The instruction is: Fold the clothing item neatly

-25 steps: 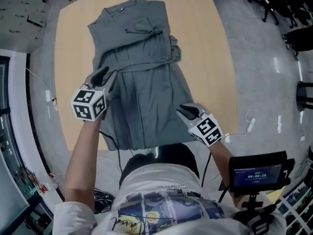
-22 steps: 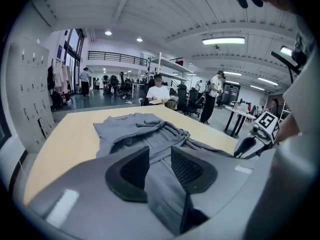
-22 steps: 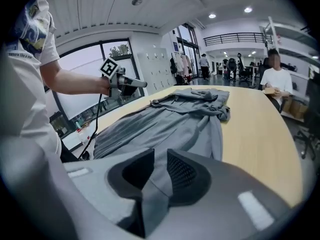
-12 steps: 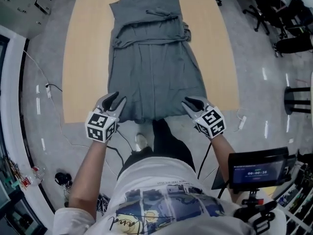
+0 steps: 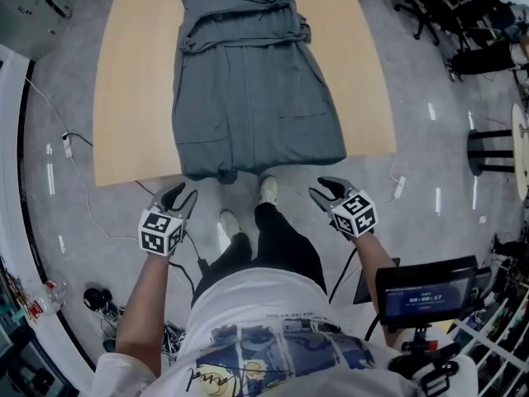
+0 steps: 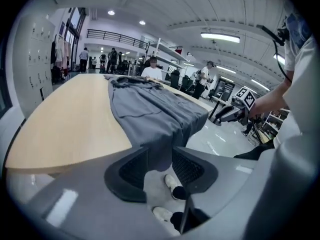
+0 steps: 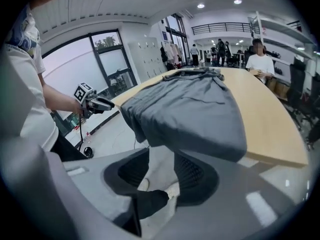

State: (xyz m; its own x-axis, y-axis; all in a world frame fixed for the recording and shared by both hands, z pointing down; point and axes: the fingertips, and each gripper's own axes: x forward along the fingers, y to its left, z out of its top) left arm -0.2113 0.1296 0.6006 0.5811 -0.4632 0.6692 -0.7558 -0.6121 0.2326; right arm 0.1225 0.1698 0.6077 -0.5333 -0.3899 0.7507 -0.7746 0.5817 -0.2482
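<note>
The grey garment (image 5: 248, 98) lies flat on the worktop (image 5: 132, 98), its long axis running 12 to 6 o'clock, collar at 12 and hem draping over the edge at 6. At 7 I hold my left tool (image 5: 180, 195) spread and empty. At 5 my right tool (image 5: 324, 188) is opening with nothing between its jaws.

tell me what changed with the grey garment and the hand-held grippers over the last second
The left hand-held gripper and right hand-held gripper dragged the grey garment toward the person, flattening it, then let go and backed off the table. Both are empty now, the right one's jaws opening. The table stayed put.
</note>
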